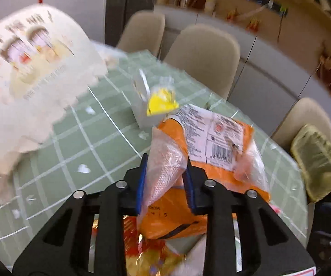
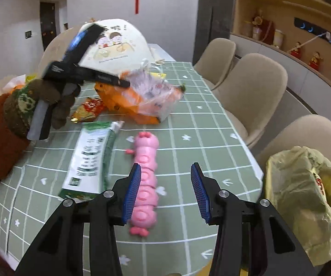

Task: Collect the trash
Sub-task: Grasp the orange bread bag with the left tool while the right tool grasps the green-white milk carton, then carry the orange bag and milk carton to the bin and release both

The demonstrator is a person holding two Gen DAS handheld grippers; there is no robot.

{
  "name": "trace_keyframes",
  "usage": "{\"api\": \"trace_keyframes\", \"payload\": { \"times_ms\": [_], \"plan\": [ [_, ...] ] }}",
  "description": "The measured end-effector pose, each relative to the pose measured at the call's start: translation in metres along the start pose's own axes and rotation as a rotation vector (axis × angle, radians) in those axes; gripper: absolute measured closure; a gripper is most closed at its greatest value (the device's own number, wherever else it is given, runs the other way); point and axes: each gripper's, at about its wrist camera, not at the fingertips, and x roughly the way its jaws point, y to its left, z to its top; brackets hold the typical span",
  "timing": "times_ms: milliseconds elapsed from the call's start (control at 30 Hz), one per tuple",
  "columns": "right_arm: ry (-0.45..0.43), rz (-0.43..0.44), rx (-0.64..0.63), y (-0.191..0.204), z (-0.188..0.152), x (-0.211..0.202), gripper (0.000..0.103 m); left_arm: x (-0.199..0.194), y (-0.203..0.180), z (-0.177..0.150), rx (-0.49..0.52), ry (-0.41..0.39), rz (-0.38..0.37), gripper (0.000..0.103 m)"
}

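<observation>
Trash here is mostly thin wrappers. The orange bag lies on the table, and the left gripper is closed on its clear plastic corner. I judge it light, soft and slippery, so it may slide out; holding a bunched fold is safer than one layer. The right gripper is open, holding nothing, above a pink toy. A green wrapper lies flat beside it.
</observation>
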Motion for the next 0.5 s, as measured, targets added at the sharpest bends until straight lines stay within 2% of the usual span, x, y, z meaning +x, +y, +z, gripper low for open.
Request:
{"api": "trace_keyframes", "payload": {
  "times_ms": [67,133,200,267,367,433,500],
  "plan": [
    [-0.006,0.025,-0.013,0.012,0.003,0.001,0.060,-0.032,0.006,-0.003,-0.013,-0.061,0.015,0.077],
    [0.002,0.067,-0.027,0.027,0.006,0.005,0.060,-0.060,0.013,-0.009,-0.011,-0.113,0.065,0.077],
    [0.006,0.101,-0.043,0.040,0.010,0.009,0.052,-0.084,0.025,-0.021,0.007,-0.136,0.124,0.077],
    [0.018,0.140,-0.050,0.051,0.014,0.017,0.051,-0.093,0.042,-0.032,-0.008,-0.122,0.141,0.077],
    [0.069,0.192,-0.042,0.066,0.022,0.038,0.050,-0.096,0.075,-0.046,-0.086,-0.084,0.133,0.076],
    [0.091,0.168,-0.053,0.075,0.028,0.049,0.050,-0.094,0.094,-0.045,-0.146,-0.056,0.107,0.076],
    [0.110,0.119,-0.045,0.081,0.035,0.061,0.050,-0.096,0.101,-0.043,-0.161,-0.056,0.106,0.076]
  ]
}}
